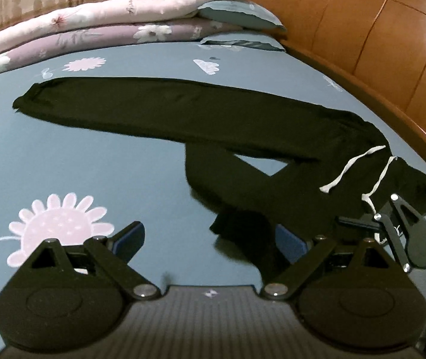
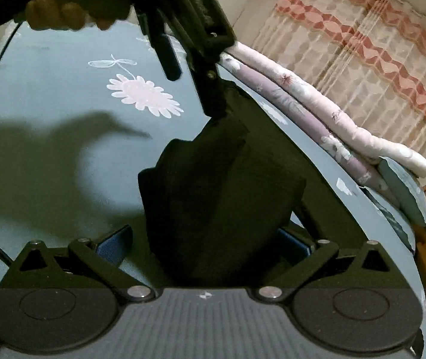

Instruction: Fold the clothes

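The bed (image 1: 99, 161) carries a blue-grey sheet (image 2: 51, 95) printed with pale pink flowers and lies under and ahead of both tongs. A wooden headboard (image 1: 392, 45) runs along the far right of the left tongs' view. Folded quilts (image 1: 99, 21) in pink and purple lie stacked at the far edge of the bed, well ahead of the left tongs, with blue-grey pillows (image 1: 243, 15) at their right end. A patterned curtain (image 2: 362, 59) hangs behind the quilts, ahead and to the right of the right tongs.

The black trousers (image 1: 183, 110) lie on the sheet. One leg stretches flat across the bed ahead of the left tongs, cuff to the left. The other leg bends back toward the left tongs, its end near the right finger. The waist lies to the right, bunched at the right tongs, with white drawstrings (image 1: 350, 167) across it.

The left tongs (image 1: 210, 239) stand wide apart, the cloth end between the fingers but not clamped.

The right tongs (image 2: 204, 239) stand wide apart, with black cloth bunched between the fingers; whether the pads grip it cannot be told.

A hand (image 2: 60, 12) grips the left tongs' handle, above and ahead of the right tongs.
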A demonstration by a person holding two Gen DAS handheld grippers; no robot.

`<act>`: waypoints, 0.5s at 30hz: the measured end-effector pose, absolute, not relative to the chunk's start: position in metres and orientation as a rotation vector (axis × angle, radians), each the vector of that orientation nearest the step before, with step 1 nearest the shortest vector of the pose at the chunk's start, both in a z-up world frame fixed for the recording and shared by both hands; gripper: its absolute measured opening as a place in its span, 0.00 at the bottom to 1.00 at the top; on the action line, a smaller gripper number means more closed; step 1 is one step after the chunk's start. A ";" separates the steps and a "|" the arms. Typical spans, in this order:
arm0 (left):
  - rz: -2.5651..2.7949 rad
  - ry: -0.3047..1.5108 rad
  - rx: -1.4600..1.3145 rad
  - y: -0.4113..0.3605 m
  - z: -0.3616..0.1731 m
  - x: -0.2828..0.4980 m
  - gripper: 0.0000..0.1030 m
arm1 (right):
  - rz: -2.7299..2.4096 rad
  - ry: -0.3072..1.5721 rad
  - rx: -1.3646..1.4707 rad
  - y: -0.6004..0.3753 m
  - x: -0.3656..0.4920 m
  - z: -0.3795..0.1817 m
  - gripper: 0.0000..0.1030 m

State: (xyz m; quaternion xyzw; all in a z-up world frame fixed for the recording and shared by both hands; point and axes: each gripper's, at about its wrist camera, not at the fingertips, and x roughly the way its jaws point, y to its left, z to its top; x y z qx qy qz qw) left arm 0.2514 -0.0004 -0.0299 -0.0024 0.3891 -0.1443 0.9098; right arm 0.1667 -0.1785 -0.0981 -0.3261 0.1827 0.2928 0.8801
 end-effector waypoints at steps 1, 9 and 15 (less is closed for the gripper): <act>-0.300 0.804 -0.007 0.000 -0.031 0.251 0.91 | 0.590 0.376 -0.662 -0.180 0.168 -0.095 1.00; -0.360 0.837 0.001 -0.009 -0.049 0.249 0.91 | 0.359 0.411 -0.385 -0.223 0.205 -0.075 1.00; -0.422 0.845 0.019 -0.032 -0.062 0.253 0.91 | 0.280 0.433 -0.245 -0.256 0.219 -0.072 1.00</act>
